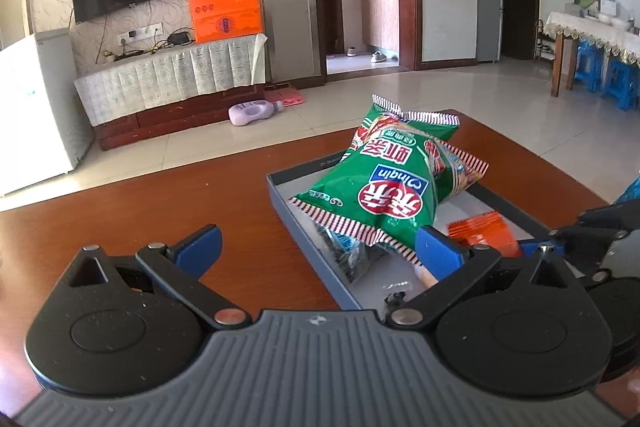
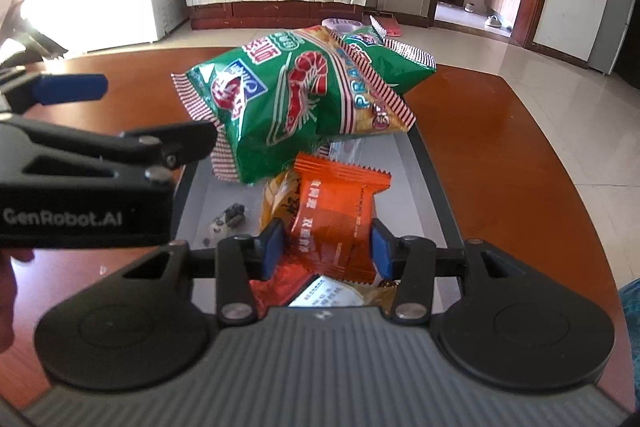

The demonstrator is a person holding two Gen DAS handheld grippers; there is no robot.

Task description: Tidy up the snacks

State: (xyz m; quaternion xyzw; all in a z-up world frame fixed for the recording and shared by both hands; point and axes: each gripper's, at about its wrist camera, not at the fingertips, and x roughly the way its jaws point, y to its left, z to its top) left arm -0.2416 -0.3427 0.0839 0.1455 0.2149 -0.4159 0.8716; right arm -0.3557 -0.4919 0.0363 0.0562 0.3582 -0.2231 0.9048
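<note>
Orange snack packet (image 2: 334,223): glossy, serrated ends, lying at the near end of the grey tray (image 2: 434,183), between the right gripper (image 2: 326,247) pads, apparently untouched. Two green prawn-cracker bags (image 2: 280,107) fill the far end. Left gripper (image 1: 320,247): spread wide, empty, over the tray's left edge.

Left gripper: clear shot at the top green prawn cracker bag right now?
Probably yes. The left gripper is open and empty, with one finger just under the edge of the green prawn cracker bag, which tops the pile in the grey tray. Nothing lies over it.
</note>
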